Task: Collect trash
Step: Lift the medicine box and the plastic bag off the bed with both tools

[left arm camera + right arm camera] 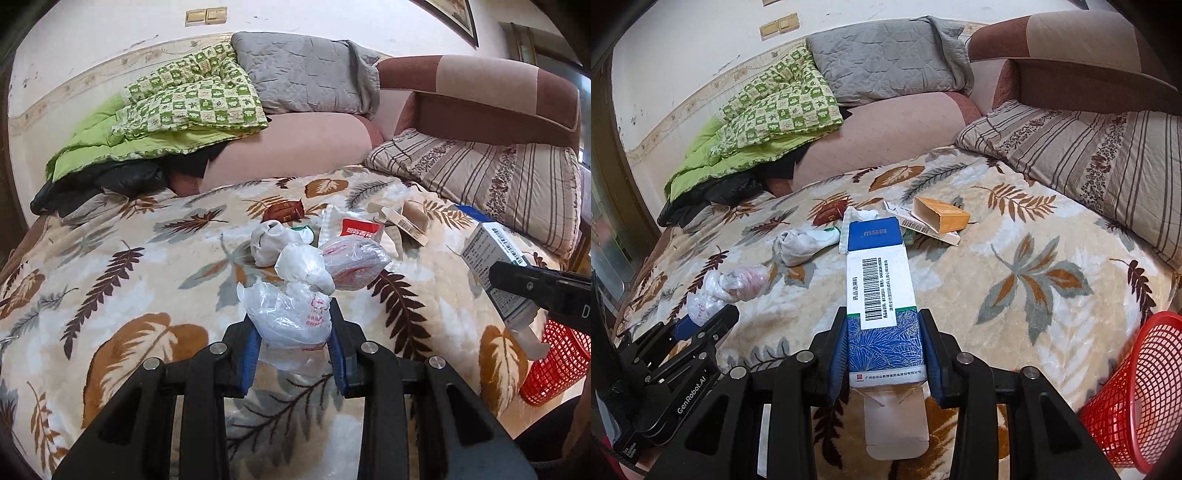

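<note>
While your left tongs (293, 325) pinch a crumpled clear plastic bag (291, 314) between their blue pads, just above the leaf-print blanket (129, 266), your right tongs (884, 350) clamp a blue and white carton (882, 295) with a barcode label, its end flap hanging open toward you. Ahead of the bag on the bed lie more scraps: a second knotted bag (352, 264) with red print, a white sock (267, 242), a red and white packet (360, 229) and a flattened cardboard box (404, 221). To your right, a red mesh basket (1137, 398) sits at the edge of the bed. Farther back, a green checked quilt (184, 99), a grey pillow (306, 74) and a striped pillow (491, 177) rest against the wall.
</note>
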`<state>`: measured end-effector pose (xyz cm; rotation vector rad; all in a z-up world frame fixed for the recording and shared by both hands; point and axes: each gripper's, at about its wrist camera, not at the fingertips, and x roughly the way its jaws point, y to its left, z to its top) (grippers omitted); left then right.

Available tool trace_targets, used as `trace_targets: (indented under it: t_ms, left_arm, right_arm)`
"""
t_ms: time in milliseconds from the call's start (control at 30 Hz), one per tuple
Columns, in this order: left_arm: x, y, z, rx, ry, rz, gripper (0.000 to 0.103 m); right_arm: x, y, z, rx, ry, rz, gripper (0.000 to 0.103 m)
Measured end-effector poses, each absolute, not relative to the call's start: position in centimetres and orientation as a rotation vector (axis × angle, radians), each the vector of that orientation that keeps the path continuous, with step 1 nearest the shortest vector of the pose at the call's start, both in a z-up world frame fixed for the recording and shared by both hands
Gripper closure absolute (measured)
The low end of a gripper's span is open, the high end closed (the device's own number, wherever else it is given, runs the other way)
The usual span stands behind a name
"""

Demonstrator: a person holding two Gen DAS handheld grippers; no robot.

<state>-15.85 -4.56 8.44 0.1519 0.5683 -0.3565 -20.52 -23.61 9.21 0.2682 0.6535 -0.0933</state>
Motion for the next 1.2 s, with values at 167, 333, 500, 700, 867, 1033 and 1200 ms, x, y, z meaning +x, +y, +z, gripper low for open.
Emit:
trace_targets:
  t_ms: [167,333,500,700,867,1033,1200]
  left_arm:
    - [-15.8,-4.5,8.5,0.142,0.564,-0.36,0.072]
    - [-15.8,-4.0,9.0,0.114,0.549,-0.365,0.072]
    - [-16.8,-3.3,9.8,0.107,0.508,-0.368,0.072]
    - [-16.5,-3.5,9.6,0.102,0.516,-0.374,0.072]
    - [-16.3,-3.4,9.4,0.099,0.522,-0.373,0.072]
    - [-16.2,-3.7,9.3,0.103,0.522,-0.371,0.072]
    - [-16.1,-3.7,9.2,0.101,0.521,-0.374,0.072]
  right_arm:
    - [-20.4,-23.3,9.2,0.247,0.651,-0.106,0.064]
    - [-20.9,-22.6,9.7,0.207,0.621,-0.154,0.064]
    - [-21.5,-21.3,10.1,0.139,0.598,-0.188,0.064]
    - [-20.8,-21.6,9.7,0.131,0.628,-0.217,0.064]
    - [-20.5,-21.6,9.5,0.123,0.64,-0.234,0.064]
    - [-20.5,-21.6,9.5,0.12,0.642,-0.239,0.064]
    - [-20.6,-21.5,9.5,0.118,0.64,-0.245,0.064]
